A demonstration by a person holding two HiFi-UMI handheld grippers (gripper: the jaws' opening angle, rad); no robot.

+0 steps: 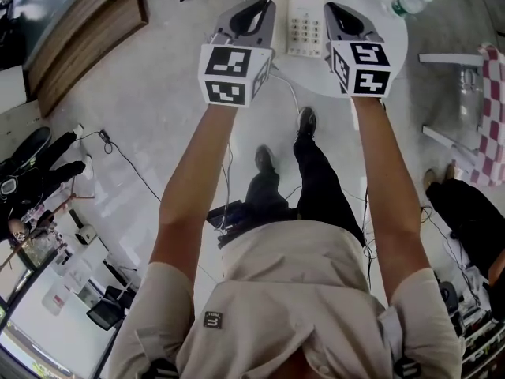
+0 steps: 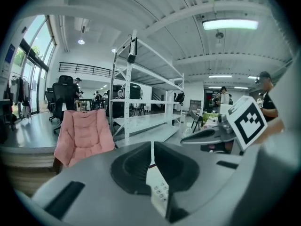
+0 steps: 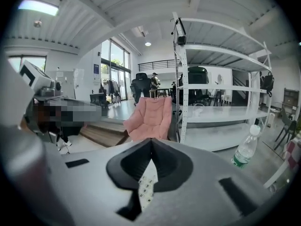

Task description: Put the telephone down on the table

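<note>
A white telephone (image 1: 304,24) with a grey keypad lies flat on the round white table (image 1: 390,50). Both grippers hang in the air above it, one on each side, apart from it. My left gripper (image 1: 264,5) is shut with nothing between its jaws, and so is my right gripper (image 1: 332,8). In the left gripper view the jaws (image 2: 152,146) meet, and the telephone's keys (image 2: 160,190) show far below through the gap behind them. The right gripper view shows the same: closed jaws (image 3: 151,141) over the keypad (image 3: 146,185).
A plastic water bottle (image 1: 412,1) stands at the table's right edge. A white chair with a checked cloth (image 1: 491,113) is to the right. A pink chair (image 2: 83,135) and white shelving (image 2: 141,102) stand beyond. Cables trail on the floor (image 1: 134,172).
</note>
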